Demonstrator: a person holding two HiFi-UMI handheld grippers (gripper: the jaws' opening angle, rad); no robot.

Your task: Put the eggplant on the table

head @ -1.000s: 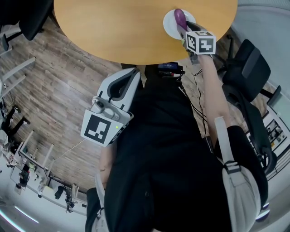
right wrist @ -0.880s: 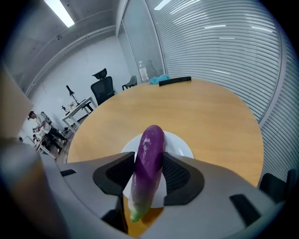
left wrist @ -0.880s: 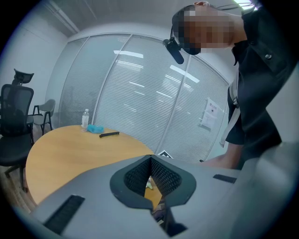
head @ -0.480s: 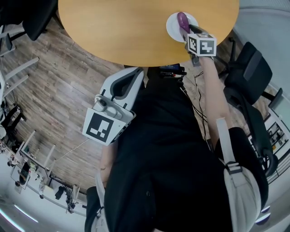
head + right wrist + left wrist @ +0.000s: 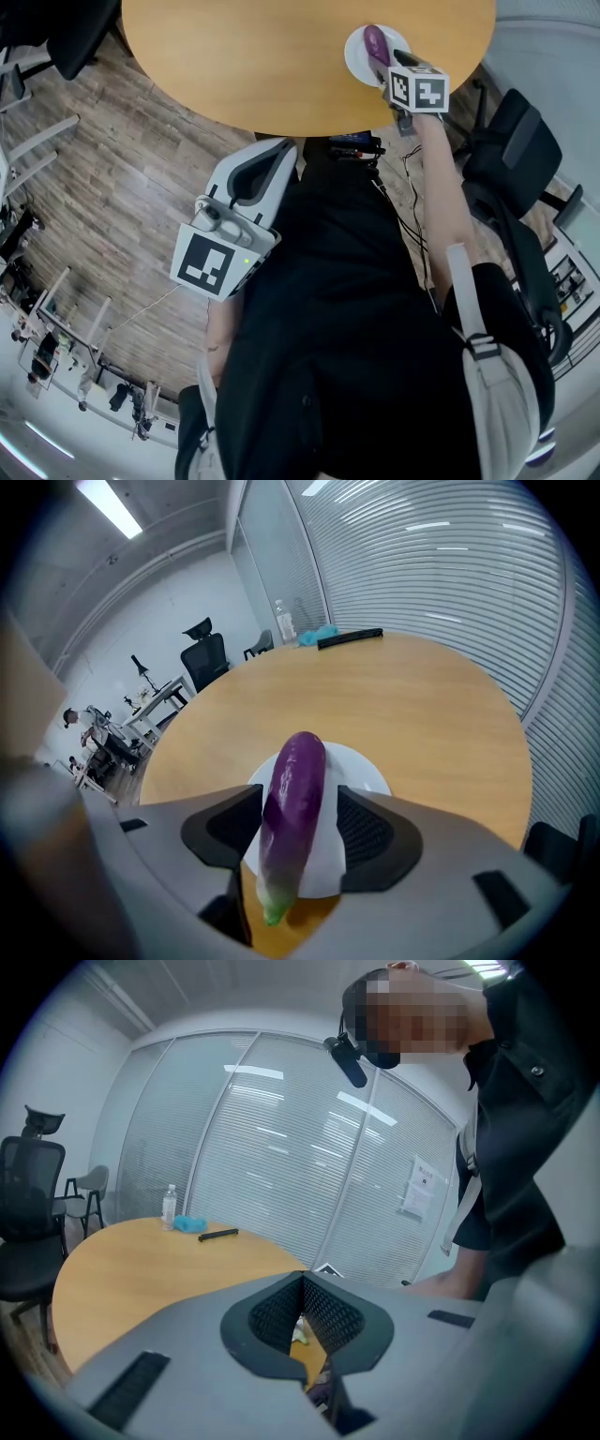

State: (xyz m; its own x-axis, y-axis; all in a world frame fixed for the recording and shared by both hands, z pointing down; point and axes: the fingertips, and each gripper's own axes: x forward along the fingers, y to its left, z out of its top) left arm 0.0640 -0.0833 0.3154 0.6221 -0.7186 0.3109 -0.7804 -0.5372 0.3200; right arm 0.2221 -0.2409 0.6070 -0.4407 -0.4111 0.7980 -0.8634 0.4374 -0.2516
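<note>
The right gripper (image 5: 383, 66) reaches out toward one o'clock from the person, over a white plate (image 5: 364, 765) on the round wooden table (image 5: 281, 56). Its jaws are opening around the eggplant (image 5: 292, 808), with a gap showing at the three o'clock pad. The green stem end pokes past the plate's six o'clock rim. The left gripper (image 5: 302, 1283) hangs by the person's waist, jaws together on nothing.

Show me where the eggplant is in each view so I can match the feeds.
Head view: top right; the eggplant lies on the white plate, just beyond the right gripper.
Left gripper view: the eggplant cannot be made out.
Right gripper view: centre, lying lengthwise between that gripper's opening jaws, green end nearest the camera.
Shared landmark: the round wooden table, seen in all three views.
</note>
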